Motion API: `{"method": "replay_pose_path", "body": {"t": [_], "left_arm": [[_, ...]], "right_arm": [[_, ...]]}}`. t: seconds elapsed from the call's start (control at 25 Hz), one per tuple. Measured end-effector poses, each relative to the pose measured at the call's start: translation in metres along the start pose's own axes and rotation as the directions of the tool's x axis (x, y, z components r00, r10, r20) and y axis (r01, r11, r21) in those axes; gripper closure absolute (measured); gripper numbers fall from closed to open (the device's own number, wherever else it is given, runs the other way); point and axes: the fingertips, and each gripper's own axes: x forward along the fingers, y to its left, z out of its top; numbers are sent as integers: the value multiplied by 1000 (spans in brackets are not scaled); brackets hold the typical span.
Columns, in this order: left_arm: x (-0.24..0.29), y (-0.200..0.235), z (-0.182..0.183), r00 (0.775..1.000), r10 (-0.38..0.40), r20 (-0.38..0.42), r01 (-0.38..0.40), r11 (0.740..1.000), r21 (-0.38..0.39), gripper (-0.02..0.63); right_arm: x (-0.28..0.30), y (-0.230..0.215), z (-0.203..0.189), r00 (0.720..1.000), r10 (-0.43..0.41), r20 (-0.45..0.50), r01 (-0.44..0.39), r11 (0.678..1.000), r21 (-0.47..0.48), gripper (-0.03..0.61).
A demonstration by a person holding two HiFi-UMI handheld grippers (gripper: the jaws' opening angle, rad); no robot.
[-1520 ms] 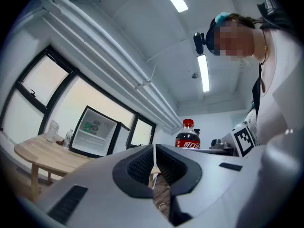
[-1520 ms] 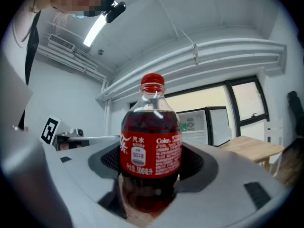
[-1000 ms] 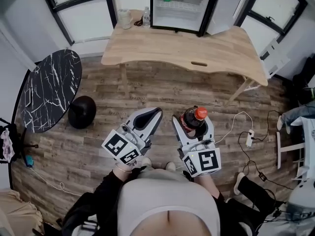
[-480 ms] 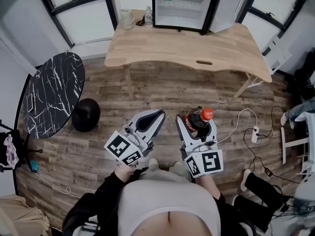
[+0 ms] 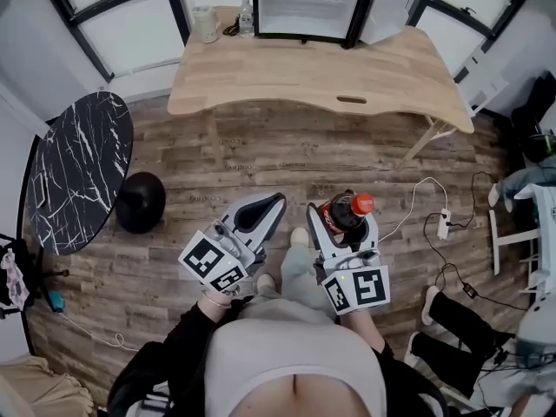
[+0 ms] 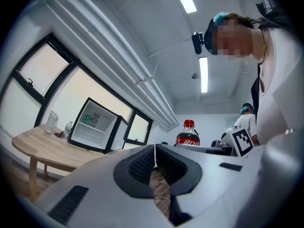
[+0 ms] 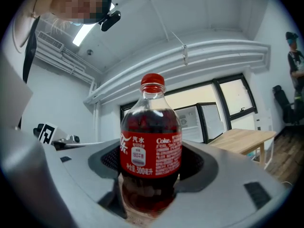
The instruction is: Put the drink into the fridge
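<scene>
Cola bottle (image 5: 340,215) with a red cap stood upright between the jaws of the right tongs (image 5: 344,221), which gripped its labelled body and held it above the wooden floor (image 5: 261,159), well apart from the fridge (image 5: 304,11). The left tongs (image 5: 266,207) were closed with nothing between them, their dark pads (image 6: 142,164) touching at the tips, and sat just beside the right pair. The fridge stood at the far edge of the wooden worktop (image 5: 295,76) with its door (image 5: 388,7) swung open to the right and white shelves showing inside. A mug (image 5: 204,23) and a small clear bottle (image 5: 246,14) sat at the worktop's far left corner.
</scene>
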Motion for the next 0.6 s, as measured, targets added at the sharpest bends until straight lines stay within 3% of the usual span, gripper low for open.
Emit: {"method": "replay_pose_path", "body": {"t": [0.28,0.6], "left_arm": [[39,36,6,1000,29,12,-29,999,18,603],[118,94,23,997,44,66,-47,998,50,603]], "right_arm": [[48,-29,2,999,43,5,-43,999,9,253],[129,-90,17,995,95,2,-95,995,-15,253]]}}
